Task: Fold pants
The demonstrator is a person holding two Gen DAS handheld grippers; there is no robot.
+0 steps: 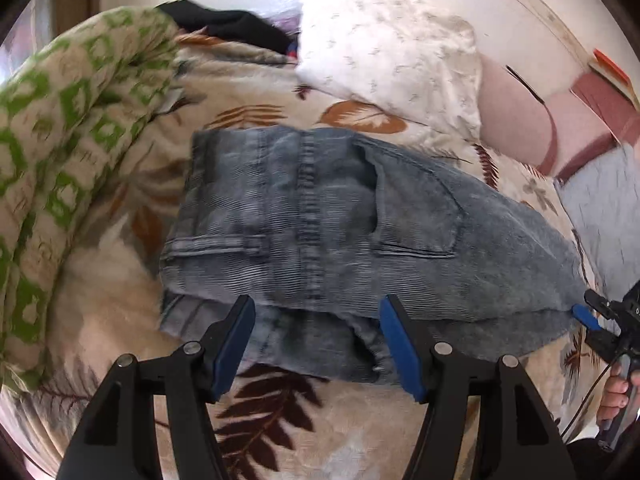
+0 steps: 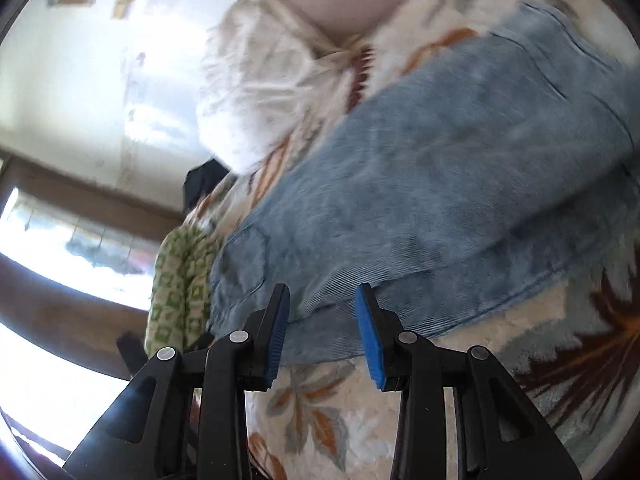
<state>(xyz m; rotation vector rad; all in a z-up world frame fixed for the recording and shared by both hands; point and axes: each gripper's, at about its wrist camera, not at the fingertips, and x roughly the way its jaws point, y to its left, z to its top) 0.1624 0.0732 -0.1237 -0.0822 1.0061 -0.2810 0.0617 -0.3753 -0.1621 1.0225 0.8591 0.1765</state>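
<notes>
Blue-grey corduroy pants lie folded over on a leaf-patterned blanket, back pockets up. My left gripper is open, its blue pads just above the near edge of the pants, holding nothing. The right gripper shows at the far right of the left wrist view, at the pants' right corner. In the right wrist view the pants fill the right side, and my right gripper is open, with the fold's edge lying between its pads.
A green-patterned quilt is bunched on the left. A white pillow and a pink pillow lie behind the pants. Dark clothes sit at the back. A window is beside the bed.
</notes>
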